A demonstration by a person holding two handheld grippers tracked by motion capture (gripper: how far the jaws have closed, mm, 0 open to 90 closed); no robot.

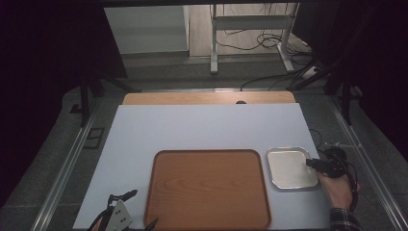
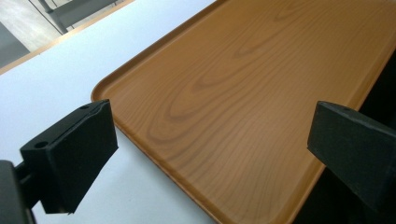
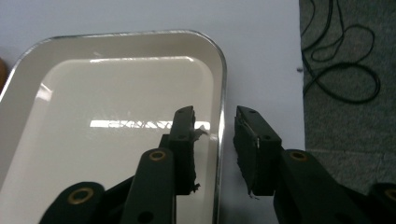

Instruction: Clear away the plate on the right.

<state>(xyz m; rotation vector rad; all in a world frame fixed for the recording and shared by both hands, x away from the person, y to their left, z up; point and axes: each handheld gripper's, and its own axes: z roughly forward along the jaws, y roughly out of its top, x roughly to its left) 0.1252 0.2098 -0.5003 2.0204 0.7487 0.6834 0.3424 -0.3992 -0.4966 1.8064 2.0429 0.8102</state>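
**Metal tray rim straddled by right gripper**

At the right of the high view, the small metal tray [image 1: 290, 168] is seen beside the wooden tray [image 1: 208, 188]. Its right rim is straddled by the right gripper [image 3: 214, 140], jaws narrowly parted, not yet pinching. The left gripper [image 2: 210, 154] is held wide apart at lower left, over the wooden tray's corner.

no readable text, labels, brands or numbers on anything in view

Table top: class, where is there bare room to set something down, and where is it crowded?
Free: the white mat beyond the wooden tray, and the tray's own empty floor. Crowded: the right edge, where the right gripper straddles the metal tray's rim.
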